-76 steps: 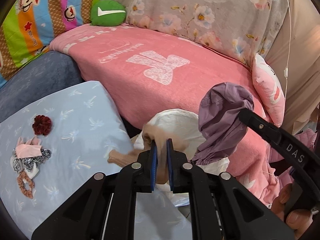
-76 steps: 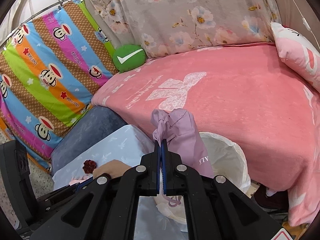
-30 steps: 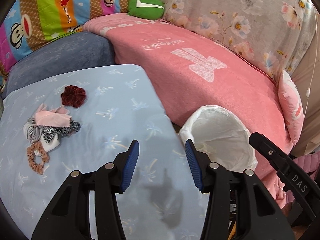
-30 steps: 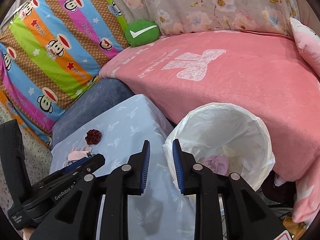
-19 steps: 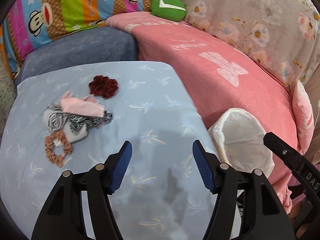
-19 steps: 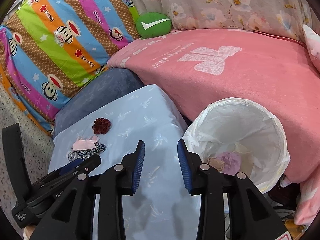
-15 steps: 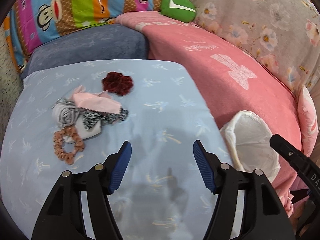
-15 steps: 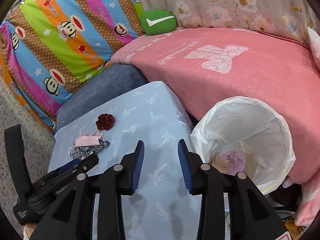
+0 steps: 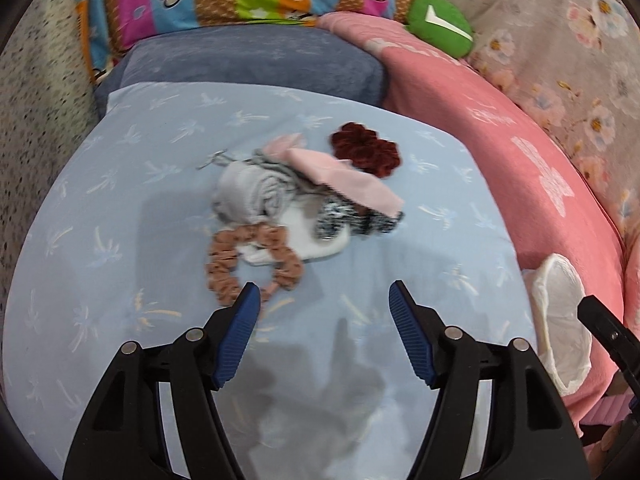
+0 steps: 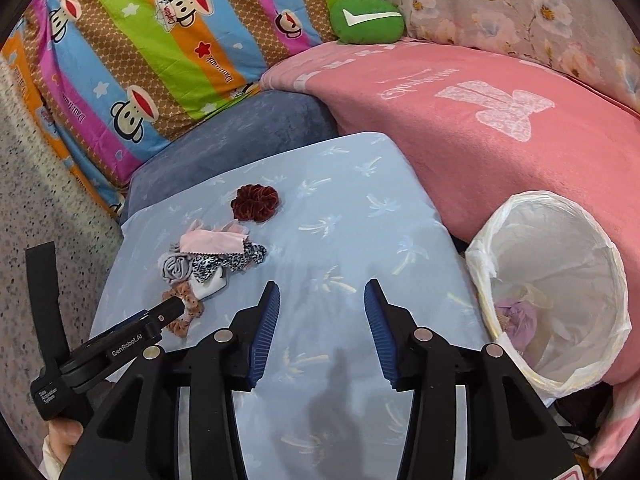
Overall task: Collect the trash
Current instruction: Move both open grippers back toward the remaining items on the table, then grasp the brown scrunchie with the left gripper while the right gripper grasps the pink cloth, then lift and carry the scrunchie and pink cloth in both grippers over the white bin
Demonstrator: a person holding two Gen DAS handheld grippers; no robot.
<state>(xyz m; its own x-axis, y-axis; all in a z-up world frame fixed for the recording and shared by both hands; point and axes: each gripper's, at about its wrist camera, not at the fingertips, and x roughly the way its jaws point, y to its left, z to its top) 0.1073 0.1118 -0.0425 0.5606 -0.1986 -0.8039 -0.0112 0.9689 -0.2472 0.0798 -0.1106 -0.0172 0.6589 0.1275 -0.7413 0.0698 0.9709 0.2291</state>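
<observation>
A small heap of scraps lies on the light blue cushion (image 9: 120,216): a pink cloth (image 9: 344,178), a grey roll (image 9: 252,196), a leopard-print band (image 9: 352,216), a brown scrunchie (image 9: 248,258) and a dark red scrunchie (image 9: 366,148). My left gripper (image 9: 324,300) hangs open just short of the brown scrunchie, nothing between its jaws. My right gripper (image 10: 320,292) is over bare cushion with its jaws still opening and empty. The white-lined bin (image 10: 600,248) on the right holds a lilac cloth (image 10: 518,318). The same heap (image 10: 212,258) shows left of the right gripper.
A pink blanket (image 10: 480,120) covers the sofa behind the bin. A dark blue cushion (image 10: 240,136), a striped monkey-print pillow (image 10: 140,52) and a green round cushion (image 10: 366,18) lie beyond. Speckled floor (image 10: 36,184) runs along the left. A hand (image 10: 60,436) holds the left gripper.
Both grippers let go of their cloths into the bin, opened, and swung left over the blue cushion. The left one now sits close to the heap of scraps.
</observation>
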